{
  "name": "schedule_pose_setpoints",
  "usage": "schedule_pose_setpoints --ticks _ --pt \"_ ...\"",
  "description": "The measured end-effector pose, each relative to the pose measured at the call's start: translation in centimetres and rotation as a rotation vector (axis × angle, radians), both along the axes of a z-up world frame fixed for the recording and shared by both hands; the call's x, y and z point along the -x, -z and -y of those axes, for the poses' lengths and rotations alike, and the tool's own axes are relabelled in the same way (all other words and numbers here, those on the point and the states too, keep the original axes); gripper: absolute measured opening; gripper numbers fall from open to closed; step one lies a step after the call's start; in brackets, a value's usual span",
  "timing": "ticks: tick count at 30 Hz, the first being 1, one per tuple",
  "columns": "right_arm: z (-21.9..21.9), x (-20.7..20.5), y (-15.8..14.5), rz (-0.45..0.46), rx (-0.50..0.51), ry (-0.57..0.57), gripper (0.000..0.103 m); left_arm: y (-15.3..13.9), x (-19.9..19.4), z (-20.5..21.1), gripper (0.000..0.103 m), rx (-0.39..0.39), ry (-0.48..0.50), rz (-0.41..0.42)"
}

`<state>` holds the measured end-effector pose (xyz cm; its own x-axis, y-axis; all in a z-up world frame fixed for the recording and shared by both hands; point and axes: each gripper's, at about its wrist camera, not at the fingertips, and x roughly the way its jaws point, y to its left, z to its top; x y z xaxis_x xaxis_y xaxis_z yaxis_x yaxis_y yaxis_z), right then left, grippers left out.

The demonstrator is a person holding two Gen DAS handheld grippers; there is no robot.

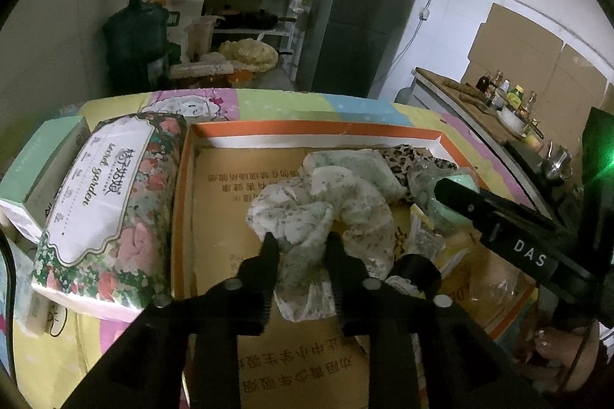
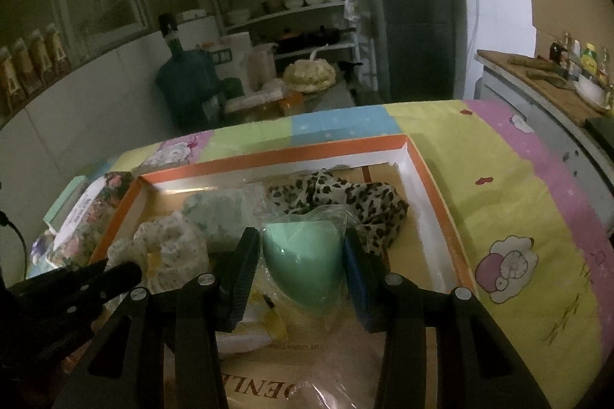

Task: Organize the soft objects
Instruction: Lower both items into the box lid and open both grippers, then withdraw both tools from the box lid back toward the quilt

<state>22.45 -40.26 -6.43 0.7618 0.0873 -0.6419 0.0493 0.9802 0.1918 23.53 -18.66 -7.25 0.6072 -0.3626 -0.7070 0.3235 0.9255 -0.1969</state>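
Orange-rimmed box (image 2: 429,178): right gripper (image 2: 303,255) clamps mint sponge (image 2: 303,255); left gripper (image 1: 301,240) apart around crumpled floral cloth (image 1: 307,209).

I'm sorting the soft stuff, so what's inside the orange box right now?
The orange box holds a floral cloth, a leopard scarf, a pale green pack and a bagged mint sponge between the right gripper. Cardboard lines the floor; anything under the cloths is hidden.

Left gripper (image 1: 299,244) angling downward, jaws slightly parted around a bunched floral cloth (image 1: 318,209). Right gripper (image 2: 301,247) tilting down too, fingers closing against both sides of a mint-green pouch (image 2: 305,263).
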Motion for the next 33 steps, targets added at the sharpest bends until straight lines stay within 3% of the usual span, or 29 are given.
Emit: schedule_pose_setpoints --ticks 3,9,13,18,21,33 --pt "-0.1 0.0 0.0 -0.004 0.001 0.000 0.047 -0.2 0.2 -0.1 0.042 0.005 0.001 0.009" --pt "-0.1 0.0 0.2 -0.017 -0.004 0.005 0.048 -0.7 0.6 0.1 0.050 0.000 -0.003 0.031" --pt "-0.2 0.1 0.1 -0.021 0.001 0.016 0.059 -1.1 0.7 0.1 0.055 0.006 -0.005 0.039" --pt "-0.2 0.3 -0.1 -0.019 0.013 0.037 0.063 -1.6 1.2 0.1 0.066 0.005 0.000 0.058" --pt "-0.2 0.5 -0.3 -0.011 0.016 0.045 0.068 -2.1 1.6 0.0 0.068 0.013 0.002 0.071" --pt "-0.8 2.1 -2.4 0.041 0.021 0.058 0.069 -3.7 3.2 -0.9 0.073 0.029 -0.001 0.115"
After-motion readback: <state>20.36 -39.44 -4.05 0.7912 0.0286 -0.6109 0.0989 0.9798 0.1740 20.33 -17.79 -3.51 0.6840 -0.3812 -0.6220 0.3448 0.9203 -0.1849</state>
